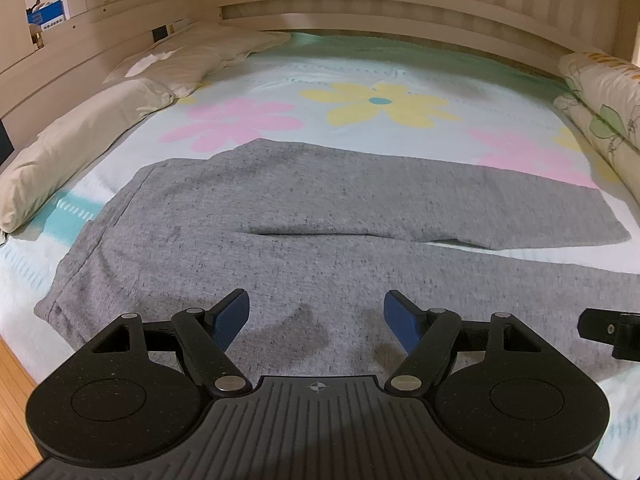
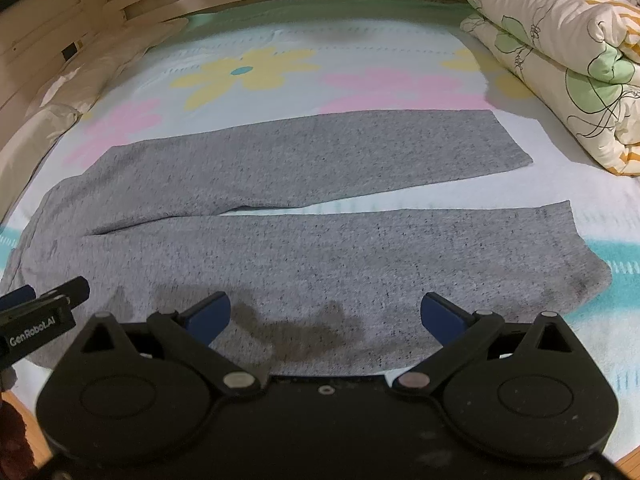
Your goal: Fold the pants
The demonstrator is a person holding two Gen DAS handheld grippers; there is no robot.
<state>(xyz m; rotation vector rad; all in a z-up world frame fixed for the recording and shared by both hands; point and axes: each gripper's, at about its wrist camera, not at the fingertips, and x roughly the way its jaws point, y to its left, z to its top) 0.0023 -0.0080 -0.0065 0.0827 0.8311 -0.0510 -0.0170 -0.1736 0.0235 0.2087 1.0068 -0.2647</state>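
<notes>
Grey pants (image 1: pixel 280 216) lie flat on the flowered bed sheet (image 1: pixel 360 136), waistband at the left, both legs running to the right with a narrow gap between them. My left gripper (image 1: pixel 316 312) hovers open above the near leg close to the waist, nothing between its blue pads. In the right wrist view the same pants (image 2: pixel 320 240) spread across the bed. My right gripper (image 2: pixel 325 312) hangs open over the near leg's front edge, its pads empty. The left gripper's tip (image 2: pixel 44 304) shows at that view's left edge.
Two white pillows (image 1: pixel 80 148) line the left side by the headboard. A rolled floral quilt (image 2: pixel 560 60) lies at the right. A wooden bed frame (image 1: pixel 360 4) runs along the far side. Wood floor (image 1: pixel 12 376) shows beyond the bed's near edge.
</notes>
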